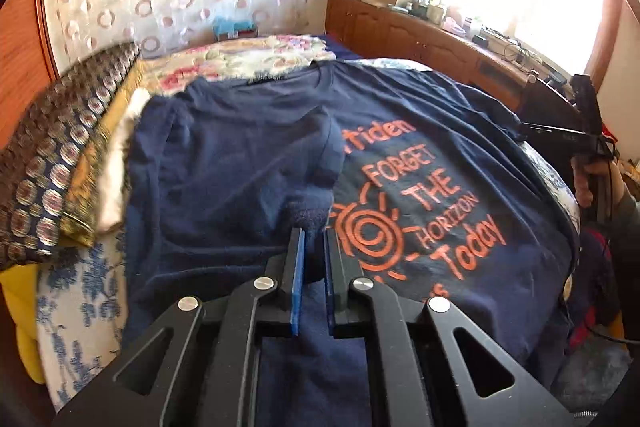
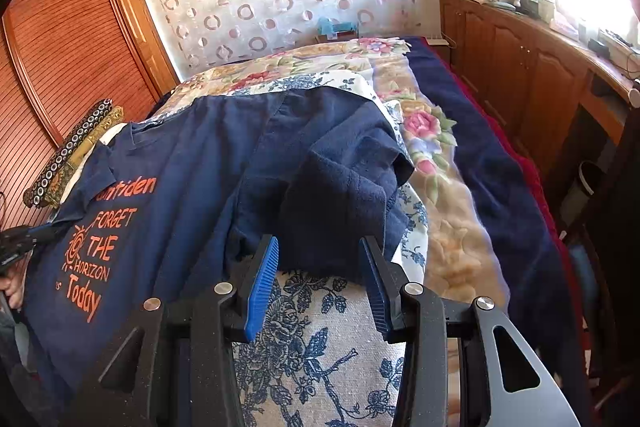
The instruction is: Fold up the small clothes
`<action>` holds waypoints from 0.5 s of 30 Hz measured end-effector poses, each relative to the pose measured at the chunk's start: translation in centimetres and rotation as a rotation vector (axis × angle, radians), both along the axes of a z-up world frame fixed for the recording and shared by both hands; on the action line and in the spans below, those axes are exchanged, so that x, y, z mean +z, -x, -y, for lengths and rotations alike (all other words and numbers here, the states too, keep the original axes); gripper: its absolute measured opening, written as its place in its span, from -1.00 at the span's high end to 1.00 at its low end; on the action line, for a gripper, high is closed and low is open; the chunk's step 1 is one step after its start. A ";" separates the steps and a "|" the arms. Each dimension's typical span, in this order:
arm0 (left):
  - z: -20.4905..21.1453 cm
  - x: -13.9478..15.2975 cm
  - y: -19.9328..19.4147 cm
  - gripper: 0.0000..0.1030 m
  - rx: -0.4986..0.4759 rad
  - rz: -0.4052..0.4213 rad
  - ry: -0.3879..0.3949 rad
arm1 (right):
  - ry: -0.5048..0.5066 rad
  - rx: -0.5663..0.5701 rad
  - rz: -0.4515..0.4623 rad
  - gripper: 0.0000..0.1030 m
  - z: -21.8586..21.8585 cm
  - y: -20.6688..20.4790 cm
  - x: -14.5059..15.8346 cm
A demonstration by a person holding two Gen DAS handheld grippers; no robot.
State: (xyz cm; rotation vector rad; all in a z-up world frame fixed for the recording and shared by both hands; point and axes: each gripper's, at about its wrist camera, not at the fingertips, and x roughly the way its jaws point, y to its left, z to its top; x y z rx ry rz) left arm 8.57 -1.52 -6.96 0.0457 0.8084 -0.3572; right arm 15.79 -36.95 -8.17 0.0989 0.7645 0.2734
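A navy T-shirt (image 1: pixel 224 163) with orange print (image 1: pixel 420 211) lies face up on the bed, one sleeve (image 1: pixel 312 147) folded over its chest. My left gripper (image 1: pixel 314 233) is shut on a pinch of the shirt's fabric just below that sleeve. In the right wrist view the same T-shirt (image 2: pixel 192 163) has its side bunched into a thick fold (image 2: pixel 344 187). My right gripper (image 2: pixel 320 241) stands open at that fold's near edge, cloth lying between its tips without the pads pressing. The right gripper (image 1: pixel 588 131) also shows at the shirt's far edge in the left wrist view, held by a hand.
The shirt rests on a blue floral cover (image 2: pixel 320 347). Patterned cushions (image 1: pixel 52 163) are stacked at one side. A flowered blanket (image 2: pixel 432 147) and a navy one (image 2: pixel 480 155) lie at the other, towards a cluttered wooden cabinet (image 2: pixel 520 67). A louvred wardrobe (image 2: pixel 60 47) stands behind the cushions.
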 end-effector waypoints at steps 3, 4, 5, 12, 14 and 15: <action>-0.1 0.6 0.6 0.67 -0.003 0.007 0.029 | 0.001 -0.007 0.003 0.15 0.1 -0.4 0.0; 0.2 0.7 0.5 0.57 -0.005 0.014 0.029 | 0.002 -0.011 0.004 0.15 0.2 -0.4 0.2; 0.6 0.7 0.4 0.32 -0.007 0.022 0.022 | 0.004 -0.015 0.005 0.15 0.2 -0.5 0.1; 1.7 0.9 0.6 -0.57 -0.012 0.078 0.007 | 0.015 -0.041 0.003 0.15 1.0 -1.0 0.0; 1.8 1.0 0.2 -0.58 0.005 0.081 0.026 | 0.009 -0.050 -0.002 0.15 1.3 -1.2 -0.1; 1.8 1.1 0.1 -0.58 0.009 0.085 0.035 | 0.003 -0.053 -0.005 0.15 1.5 -1.4 -0.2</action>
